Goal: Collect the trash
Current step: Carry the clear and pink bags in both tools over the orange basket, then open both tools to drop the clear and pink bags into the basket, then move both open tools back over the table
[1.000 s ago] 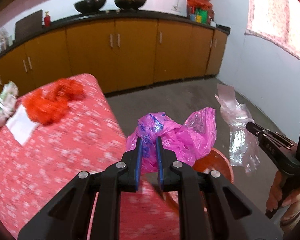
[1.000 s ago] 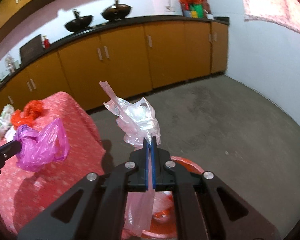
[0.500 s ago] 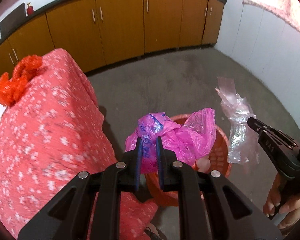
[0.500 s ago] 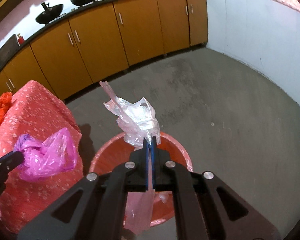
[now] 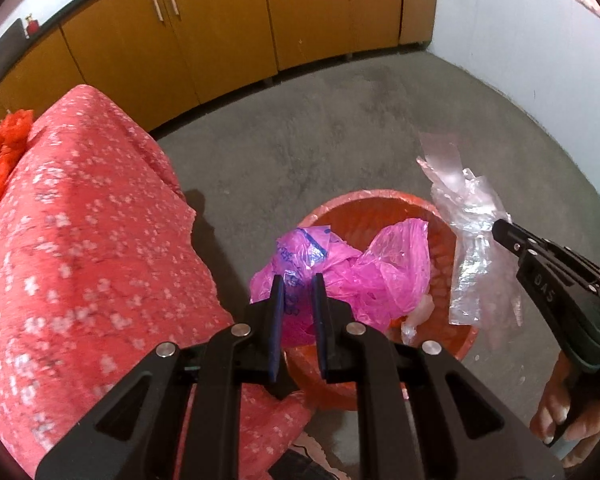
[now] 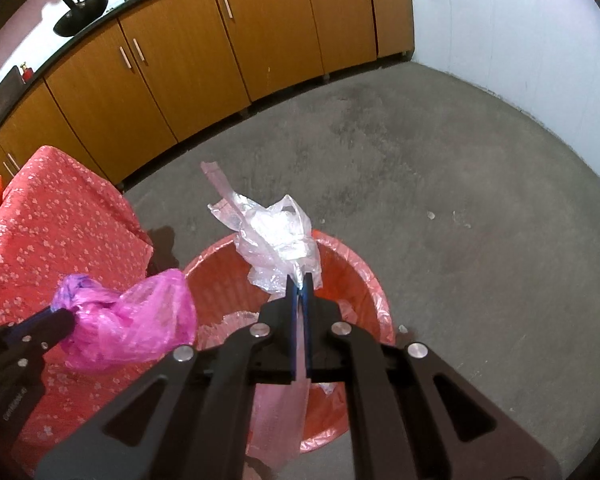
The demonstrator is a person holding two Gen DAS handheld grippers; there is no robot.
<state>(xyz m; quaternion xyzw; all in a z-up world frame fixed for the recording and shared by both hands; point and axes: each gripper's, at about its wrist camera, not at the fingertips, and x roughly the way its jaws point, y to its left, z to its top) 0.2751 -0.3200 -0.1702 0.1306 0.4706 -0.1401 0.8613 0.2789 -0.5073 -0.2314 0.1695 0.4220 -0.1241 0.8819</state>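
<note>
My left gripper (image 5: 297, 280) is shut on a crumpled pink plastic bag (image 5: 364, 276) and holds it over the near left rim of the orange-red trash basket (image 5: 384, 208). My right gripper (image 6: 299, 280) is shut on a clear plastic bag (image 6: 272, 232) and holds it above the basket (image 6: 352, 272). In the left wrist view the right gripper (image 5: 500, 228) sits at the basket's right edge with the clear bag (image 5: 468, 240) hanging from it. In the right wrist view the left gripper (image 6: 66, 318) holds the pink bag (image 6: 136, 320) at the basket's left. Some trash lies in the basket.
A table with a red flowered cloth (image 5: 80, 248) stands left of the basket, its corner close to it. An orange-red crumpled bag (image 5: 4, 152) lies on the table's far side. Wooden cabinets (image 6: 220, 40) line the back wall. A white wall (image 6: 520, 40) is at the right. Grey concrete floor (image 6: 460, 200) surrounds the basket.
Both grippers have tilted and moved down from table height toward the basket, each still holding its bag. The basket now fills more of both views.
</note>
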